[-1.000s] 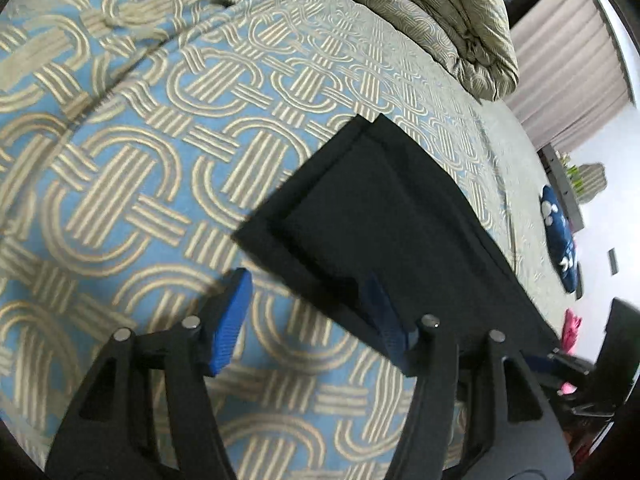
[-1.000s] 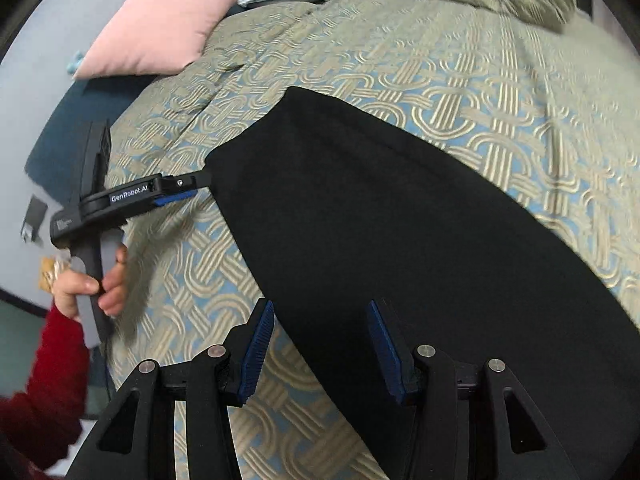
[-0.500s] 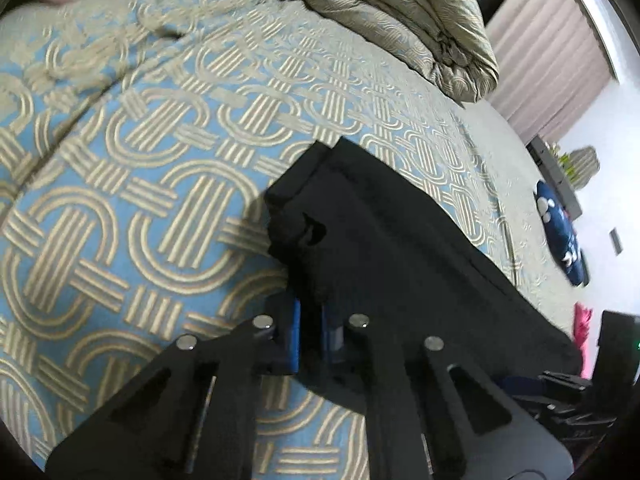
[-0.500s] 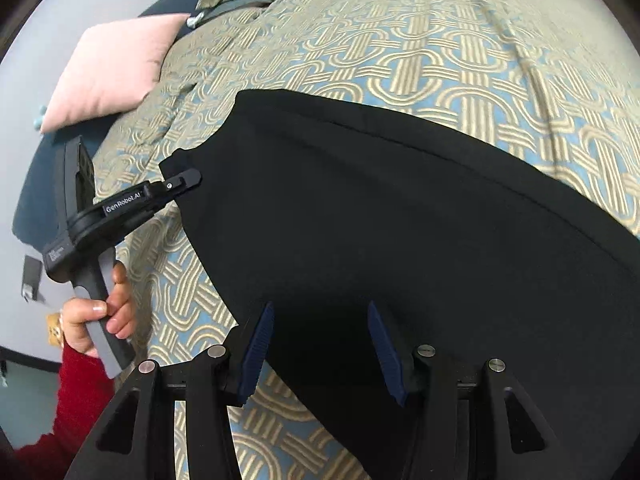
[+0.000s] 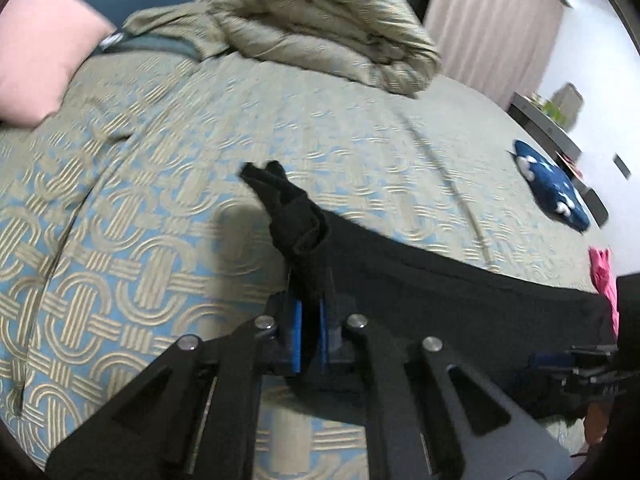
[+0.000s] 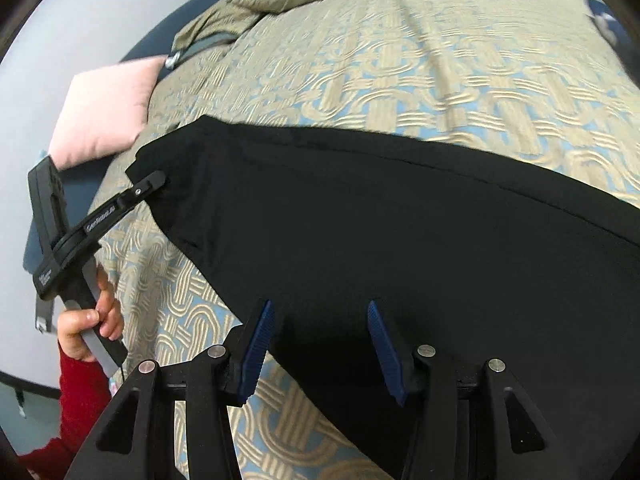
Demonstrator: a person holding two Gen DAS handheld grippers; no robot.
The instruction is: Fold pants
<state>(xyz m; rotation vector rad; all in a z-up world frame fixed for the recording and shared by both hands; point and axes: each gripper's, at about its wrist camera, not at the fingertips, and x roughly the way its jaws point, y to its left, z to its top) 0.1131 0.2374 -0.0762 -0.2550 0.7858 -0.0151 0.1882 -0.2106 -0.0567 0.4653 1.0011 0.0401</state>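
The black pants [image 6: 400,232] lie spread across the patterned bedspread [image 6: 420,72]. My left gripper [image 5: 310,336] is shut on the pants' corner [image 5: 296,224], which bunches up and lifts off the bed between the blue pads. In the right wrist view the left gripper [image 6: 156,182] shows at the pants' far left corner. My right gripper [image 6: 320,328] is open, its blue fingers [image 6: 256,344] straddling the near edge of the pants low over the fabric. The rest of the pants [image 5: 460,280] stretches right across the bed.
A pink pillow [image 5: 36,64] and a rumpled beige duvet [image 5: 328,28] lie at the head of the bed. A dark blue cushion [image 5: 556,188] and a pink cloth [image 5: 602,276] sit at the right. A hand in a red sleeve [image 6: 88,320] holds the left gripper.
My left gripper closed on the pants' corner and raised it off the bed. My right gripper stayed open and moved in over the pants' near edge.
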